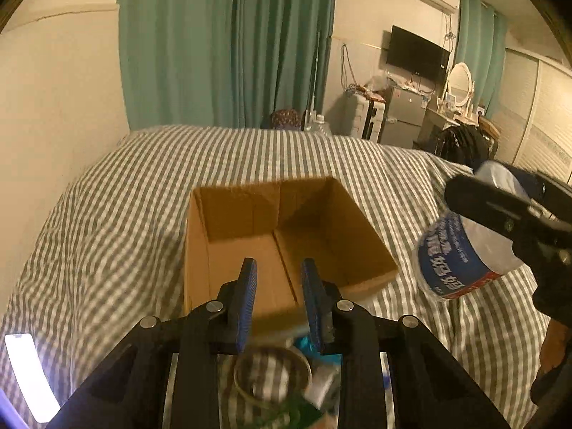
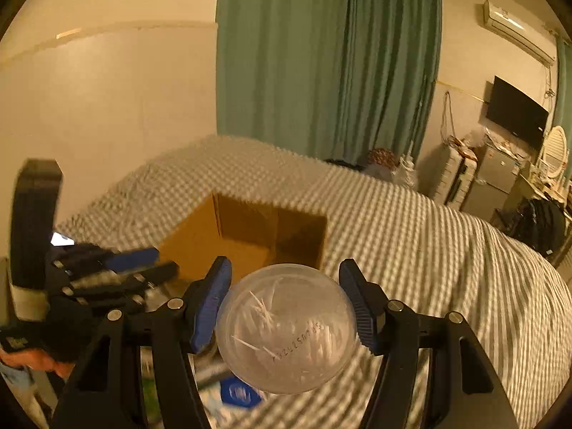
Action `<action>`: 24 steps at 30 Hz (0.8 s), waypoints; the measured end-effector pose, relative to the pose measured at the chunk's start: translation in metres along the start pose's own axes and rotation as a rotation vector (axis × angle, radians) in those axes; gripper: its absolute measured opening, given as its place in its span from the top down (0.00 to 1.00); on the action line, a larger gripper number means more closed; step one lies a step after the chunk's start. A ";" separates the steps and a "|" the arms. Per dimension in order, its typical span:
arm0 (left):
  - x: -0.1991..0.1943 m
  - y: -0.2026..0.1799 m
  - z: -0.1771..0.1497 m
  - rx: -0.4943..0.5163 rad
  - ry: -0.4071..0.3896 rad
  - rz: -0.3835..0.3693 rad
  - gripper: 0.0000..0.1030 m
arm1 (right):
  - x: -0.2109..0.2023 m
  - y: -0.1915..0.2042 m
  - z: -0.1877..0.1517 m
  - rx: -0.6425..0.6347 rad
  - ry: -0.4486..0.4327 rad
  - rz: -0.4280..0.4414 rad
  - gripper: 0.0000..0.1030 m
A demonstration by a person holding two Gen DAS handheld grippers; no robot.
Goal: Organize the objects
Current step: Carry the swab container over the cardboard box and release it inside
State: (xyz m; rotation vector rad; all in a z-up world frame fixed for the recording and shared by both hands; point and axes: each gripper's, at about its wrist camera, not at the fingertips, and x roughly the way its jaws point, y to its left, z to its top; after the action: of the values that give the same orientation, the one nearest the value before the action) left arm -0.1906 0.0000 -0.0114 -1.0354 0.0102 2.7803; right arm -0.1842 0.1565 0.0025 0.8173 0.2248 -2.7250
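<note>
An open cardboard box (image 1: 282, 239) sits on the striped bed; it also shows in the right wrist view (image 2: 250, 236). My right gripper (image 2: 286, 304) is shut on a clear round container (image 2: 286, 332) with a blue label, holding it in the air to the right of the box. The container (image 1: 461, 250) and the right gripper (image 1: 514, 221) show at the right of the left wrist view. My left gripper (image 1: 279, 286) is open and empty above the box's near edge. It shows blurred in the right wrist view (image 2: 118, 271). A tape ring (image 1: 271, 375) and small items lie below it.
The grey-and-white striped bedspread (image 1: 125, 214) covers the bed. A lit phone (image 1: 28, 375) lies at the left. A wall stands left; green curtains (image 1: 228, 43) hang behind. A fridge, TV and dresser stand at the far right.
</note>
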 end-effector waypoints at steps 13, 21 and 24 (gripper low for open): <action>0.090 0.021 0.006 -0.003 0.107 0.013 0.65 | 0.124 0.003 0.028 0.039 0.083 0.098 0.39; 0.068 0.024 0.000 -0.031 0.078 0.041 0.21 | 0.118 -0.014 0.022 0.113 0.057 0.053 0.22; 0.042 0.022 0.004 -0.013 0.040 0.061 0.09 | 0.093 -0.013 0.026 0.110 0.029 0.030 0.18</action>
State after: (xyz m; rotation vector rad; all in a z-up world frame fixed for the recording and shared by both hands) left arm -0.2276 -0.0144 -0.0370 -1.1120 0.0290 2.8175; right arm -0.2755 0.1423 -0.0269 0.8828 0.0684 -2.7185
